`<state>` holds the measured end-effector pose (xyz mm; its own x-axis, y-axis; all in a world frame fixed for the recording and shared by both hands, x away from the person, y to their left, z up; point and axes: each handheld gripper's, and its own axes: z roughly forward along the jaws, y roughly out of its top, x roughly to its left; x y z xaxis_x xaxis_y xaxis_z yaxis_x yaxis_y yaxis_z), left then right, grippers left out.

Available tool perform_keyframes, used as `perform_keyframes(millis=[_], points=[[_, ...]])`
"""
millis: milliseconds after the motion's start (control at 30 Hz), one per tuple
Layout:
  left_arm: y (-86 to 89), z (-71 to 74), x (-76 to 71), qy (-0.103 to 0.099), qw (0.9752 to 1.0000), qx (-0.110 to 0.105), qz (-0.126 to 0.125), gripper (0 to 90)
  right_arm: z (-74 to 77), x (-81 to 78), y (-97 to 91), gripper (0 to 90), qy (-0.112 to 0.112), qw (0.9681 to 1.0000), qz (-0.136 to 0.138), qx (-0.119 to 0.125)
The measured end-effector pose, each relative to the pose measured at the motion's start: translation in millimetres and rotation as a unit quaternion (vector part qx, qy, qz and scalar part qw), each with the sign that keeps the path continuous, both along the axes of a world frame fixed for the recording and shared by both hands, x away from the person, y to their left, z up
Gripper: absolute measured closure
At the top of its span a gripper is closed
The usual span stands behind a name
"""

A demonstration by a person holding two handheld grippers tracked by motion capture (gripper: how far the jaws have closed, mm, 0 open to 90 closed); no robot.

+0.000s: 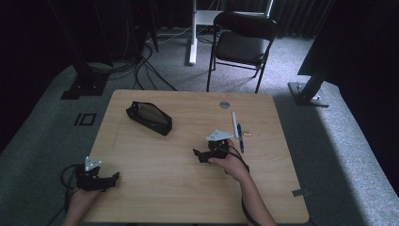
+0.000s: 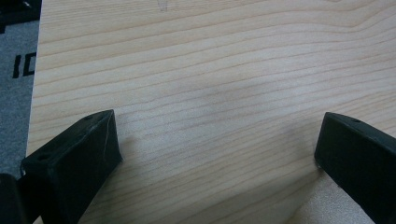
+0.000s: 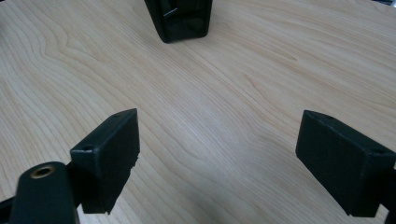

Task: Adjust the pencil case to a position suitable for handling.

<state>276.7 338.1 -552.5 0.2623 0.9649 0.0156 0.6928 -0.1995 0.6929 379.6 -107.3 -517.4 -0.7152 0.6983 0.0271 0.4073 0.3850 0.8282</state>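
A black pencil case point(image 1: 149, 117) lies open-topped on the wooden table point(image 1: 155, 188), left of centre; its near end also appears at the top of the right gripper view point(image 3: 182, 18). A white pen point(image 1: 234, 123) and a blue pen point(image 1: 240, 136) lie side by side right of centre, with a small tan eraser-like piece point(image 1: 247, 134) beside them. My right gripper point(image 1: 199, 155) rests on the table just left of the pens, pointing toward the case, jaws wide apart and empty point(image 3: 217, 149). My left gripper point(image 1: 113, 178) sits at the table's near left corner, open over bare wood point(image 2: 219, 144).
A round grey cable port point(image 1: 224, 104) is set into the table's far edge. Behind the table stand a black folding chair point(image 1: 242, 40), a white stand leg point(image 1: 192, 37) and floor cables point(image 1: 146, 70). Dark stand bases flank the table on grey carpet.
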Motion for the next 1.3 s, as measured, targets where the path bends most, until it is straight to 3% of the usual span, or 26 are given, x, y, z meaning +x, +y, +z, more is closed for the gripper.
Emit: perform_keyframes(millis=[1300], points=[[0.0,0.0,0.0,0.000,1.0000,0.000,0.000,0.3,-1.8,23.7,40.6,13.7,0.002,0.9999,0.013,0.000]])
